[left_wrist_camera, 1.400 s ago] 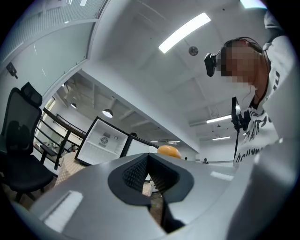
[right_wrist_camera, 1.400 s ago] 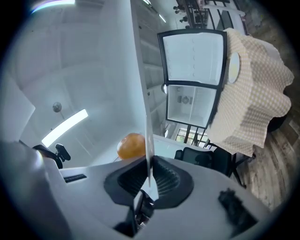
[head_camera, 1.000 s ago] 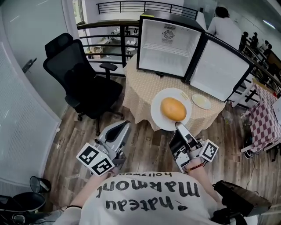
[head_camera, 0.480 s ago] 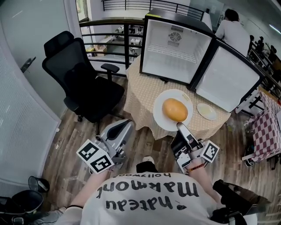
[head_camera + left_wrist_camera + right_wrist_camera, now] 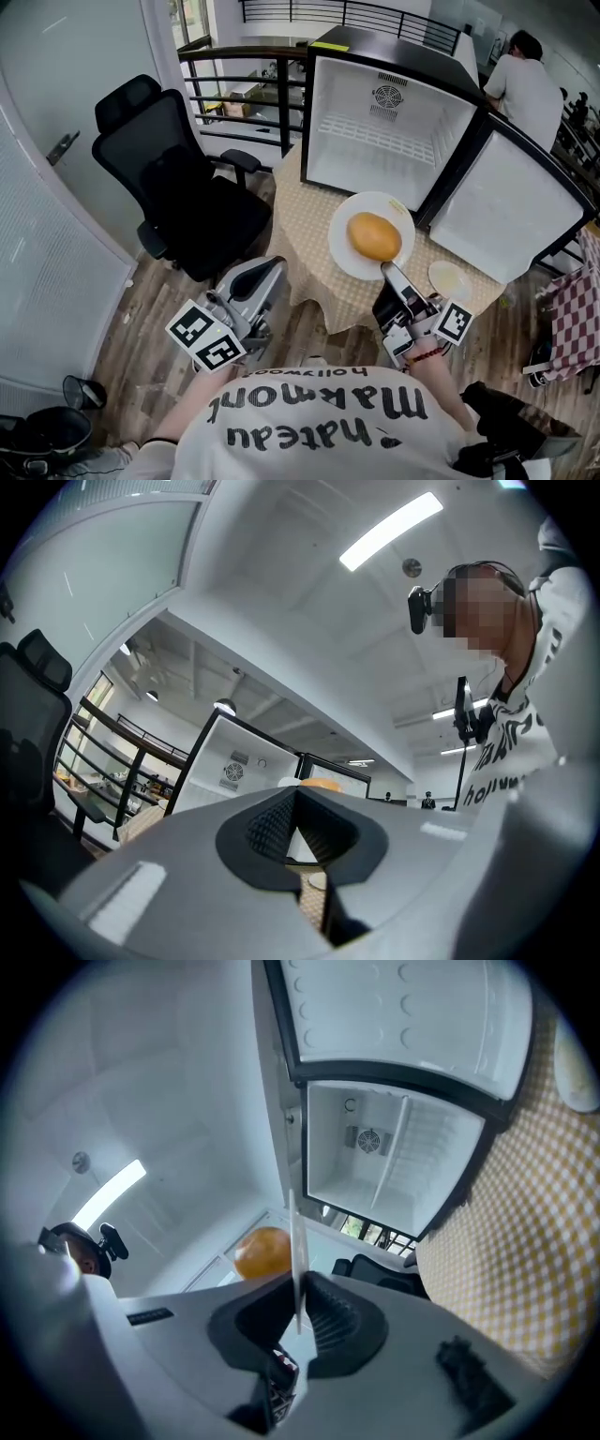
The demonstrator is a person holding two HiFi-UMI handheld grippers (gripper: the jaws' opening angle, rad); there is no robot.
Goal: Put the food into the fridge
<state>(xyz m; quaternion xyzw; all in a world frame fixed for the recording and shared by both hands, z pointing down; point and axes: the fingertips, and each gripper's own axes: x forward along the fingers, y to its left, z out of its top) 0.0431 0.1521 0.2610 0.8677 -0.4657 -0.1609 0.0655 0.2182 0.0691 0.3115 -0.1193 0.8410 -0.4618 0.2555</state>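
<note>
Right hand-held gripper (image 5: 386, 270), centre frame: clamped on rim of plate (image 5: 345, 249) bearing orange food (image 5: 374, 235). Left hand-held gripper (image 5: 269, 270), lower left: jaws together, empty.

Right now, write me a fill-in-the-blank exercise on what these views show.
The right gripper has its jaws shut on the rim of a white ___. The fridge on the table has its door swung ___. In the head view, a black office ___ stands left of the table.
Missing words: plate; open; chair.
</note>
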